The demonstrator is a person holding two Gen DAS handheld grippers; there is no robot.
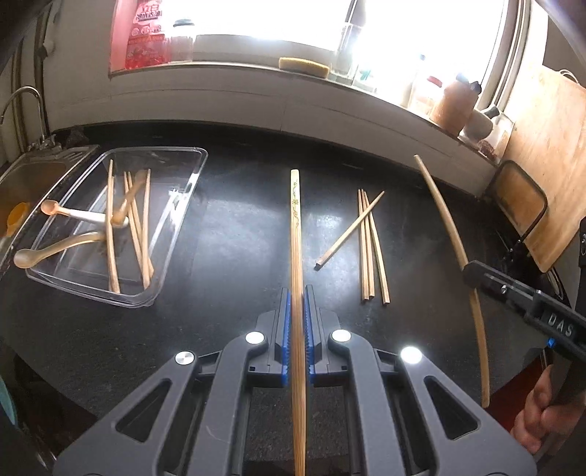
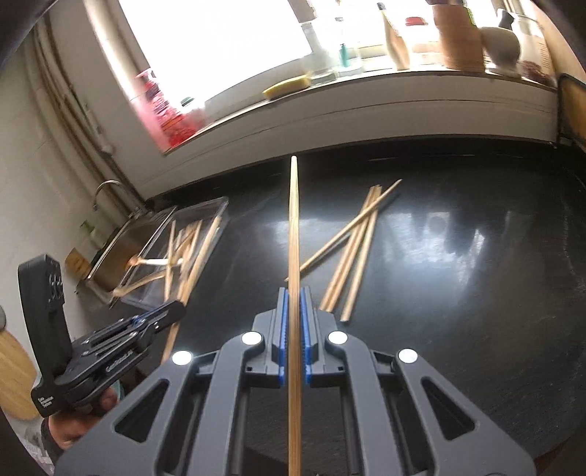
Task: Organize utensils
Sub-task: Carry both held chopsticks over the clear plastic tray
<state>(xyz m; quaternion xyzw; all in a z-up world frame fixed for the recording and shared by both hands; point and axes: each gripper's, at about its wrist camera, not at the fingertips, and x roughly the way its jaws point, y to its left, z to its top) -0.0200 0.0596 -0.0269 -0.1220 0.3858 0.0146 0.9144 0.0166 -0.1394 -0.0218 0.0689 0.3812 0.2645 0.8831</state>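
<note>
My left gripper [image 1: 297,293] is shut on a wooden chopstick [image 1: 295,227] with printed marks, held above the black counter. My right gripper [image 2: 294,293] is shut on another plain chopstick [image 2: 293,219]; it also shows in the left wrist view [image 1: 472,272] with its chopstick [image 1: 445,216]. Several loose chopsticks [image 1: 370,245] lie on the counter between the grippers, also in the right wrist view [image 2: 353,252]. A clear plastic tray [image 1: 175,216] at left holds several chopsticks [image 1: 137,227] and wooden spoons [image 1: 55,249]. The left gripper [image 2: 175,309] shows in the right wrist view near the tray [image 2: 216,205].
A steel sink [image 1: 29,175] with a tap lies left of the tray. A wooden cutting board [image 1: 549,164] leans at the right. The windowsill holds a sponge [image 1: 304,67], jars [image 1: 454,106] and a red packet [image 1: 141,33].
</note>
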